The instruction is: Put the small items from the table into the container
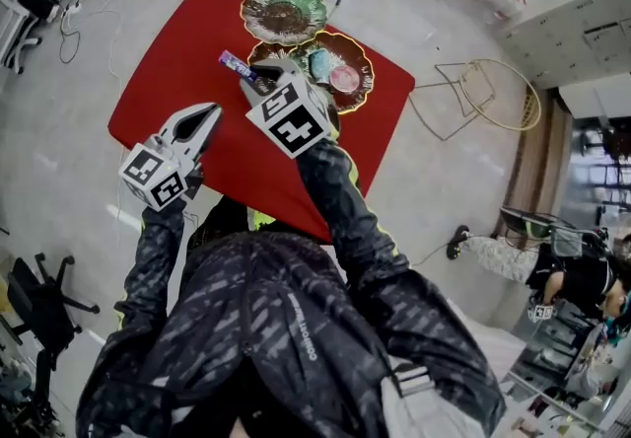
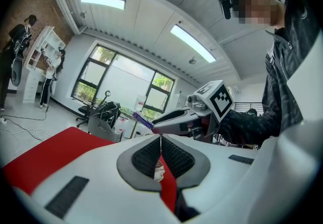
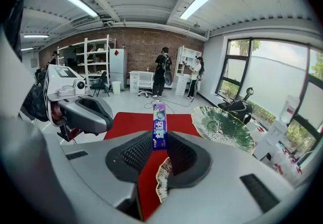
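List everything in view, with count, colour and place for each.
table: one, red, middle of the floor
leaf-shaped plate: one, green, far edge of the table
gold-rimmed plate: one, dark brown, next to the green one
teal item: one, in the gold-rimmed plate
pink round item: one, in the gold-rimmed plate
gum pack: one, purple, between the right gripper's jaws
wire frame: one, gold, on the floor right of the table
office chair: one, black, lower left floor
left gripper: one, white, jaws together, empty
right gripper: one, white, shut on the gum pack
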`<state>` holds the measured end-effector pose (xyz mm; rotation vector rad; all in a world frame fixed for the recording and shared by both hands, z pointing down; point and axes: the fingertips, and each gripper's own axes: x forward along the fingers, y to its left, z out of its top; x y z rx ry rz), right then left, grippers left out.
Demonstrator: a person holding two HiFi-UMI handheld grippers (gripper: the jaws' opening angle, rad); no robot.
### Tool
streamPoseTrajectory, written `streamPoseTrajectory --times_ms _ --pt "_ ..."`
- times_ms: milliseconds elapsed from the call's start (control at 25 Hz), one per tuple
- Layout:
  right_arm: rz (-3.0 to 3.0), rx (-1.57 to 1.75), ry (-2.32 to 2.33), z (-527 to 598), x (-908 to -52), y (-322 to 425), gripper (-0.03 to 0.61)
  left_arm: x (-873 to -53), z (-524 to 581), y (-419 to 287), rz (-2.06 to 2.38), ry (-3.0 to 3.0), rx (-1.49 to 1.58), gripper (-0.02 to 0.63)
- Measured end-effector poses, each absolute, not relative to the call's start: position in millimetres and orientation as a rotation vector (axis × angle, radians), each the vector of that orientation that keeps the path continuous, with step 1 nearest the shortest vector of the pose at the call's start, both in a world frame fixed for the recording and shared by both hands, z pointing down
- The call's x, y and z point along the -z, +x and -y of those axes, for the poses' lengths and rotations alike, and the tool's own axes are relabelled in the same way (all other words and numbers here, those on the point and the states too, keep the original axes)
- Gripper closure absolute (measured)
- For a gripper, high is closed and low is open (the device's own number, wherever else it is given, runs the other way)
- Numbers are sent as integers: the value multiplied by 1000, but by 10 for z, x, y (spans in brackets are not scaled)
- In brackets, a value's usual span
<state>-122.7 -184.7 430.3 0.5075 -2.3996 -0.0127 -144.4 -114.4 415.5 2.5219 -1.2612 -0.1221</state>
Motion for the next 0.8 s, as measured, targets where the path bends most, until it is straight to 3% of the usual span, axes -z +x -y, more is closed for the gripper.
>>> streamPoseTrajectory --times_ms 800 --pt "2264 -10 782 2886 -4139 -874 485 -4320 1903 -1309 928 2575 101 601"
